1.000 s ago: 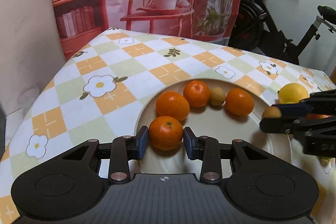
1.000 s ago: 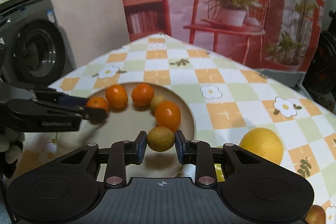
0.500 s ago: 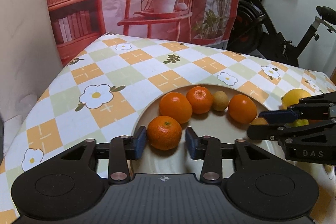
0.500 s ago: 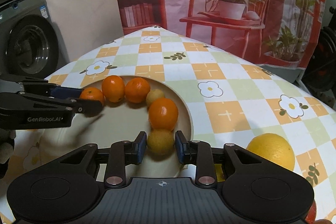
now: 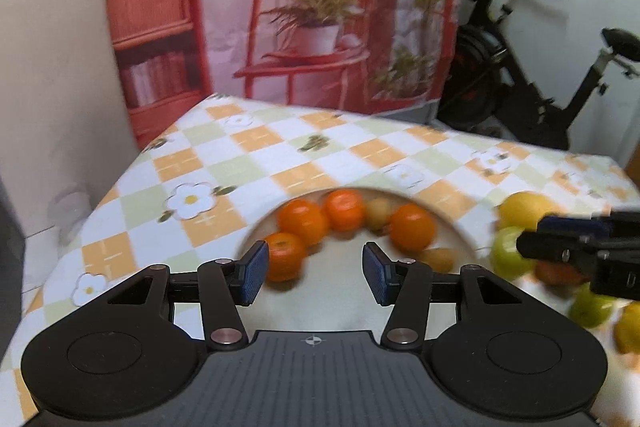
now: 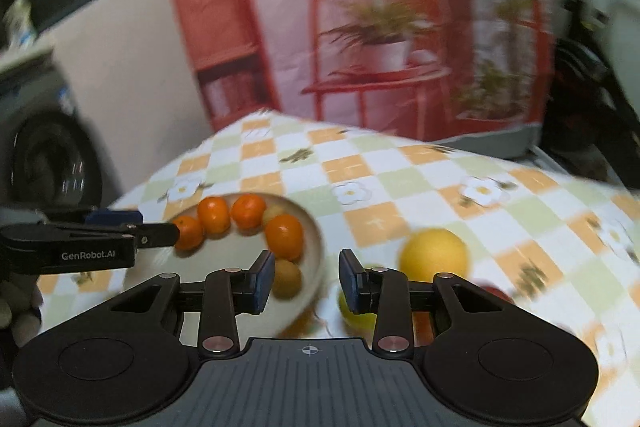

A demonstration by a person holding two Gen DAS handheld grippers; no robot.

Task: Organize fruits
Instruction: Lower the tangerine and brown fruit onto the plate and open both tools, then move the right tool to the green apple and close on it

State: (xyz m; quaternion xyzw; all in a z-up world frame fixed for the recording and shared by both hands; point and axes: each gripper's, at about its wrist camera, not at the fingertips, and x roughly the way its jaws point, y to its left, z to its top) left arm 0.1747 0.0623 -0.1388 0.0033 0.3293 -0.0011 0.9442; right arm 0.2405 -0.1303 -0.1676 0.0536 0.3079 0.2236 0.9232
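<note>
My left gripper (image 5: 314, 273) has just been opening, and its jaws stand apart with nothing pressed between them. The orange (image 5: 285, 255) I see by my left pad sits on the plate (image 5: 344, 299), at its near left, free of my grip. Beyond it three more oranges and a small brownish fruit (image 5: 378, 213) curve along the plate's far rim, and another small brown fruit (image 5: 438, 259) lies at the near right end of that arc.

My right gripper (image 6: 307, 281) has also just been opening; its jaws are parted and hold nothing. The brown fruit (image 6: 286, 277) it frames lies beside its left pad, on the plate's near right edge (image 6: 316, 267), and I cannot tell whether the pad touches it. Just under the right pad a yellow-green fruit (image 6: 352, 311) rests on the checked tablecloth (image 6: 400, 171), off the plate. Farther right a large yellow citrus (image 6: 434, 255) sits on the cloth, clear of the plate. From the left view, green fruits (image 5: 506, 253) lie near that citrus, partly hidden behind my right gripper.
</note>
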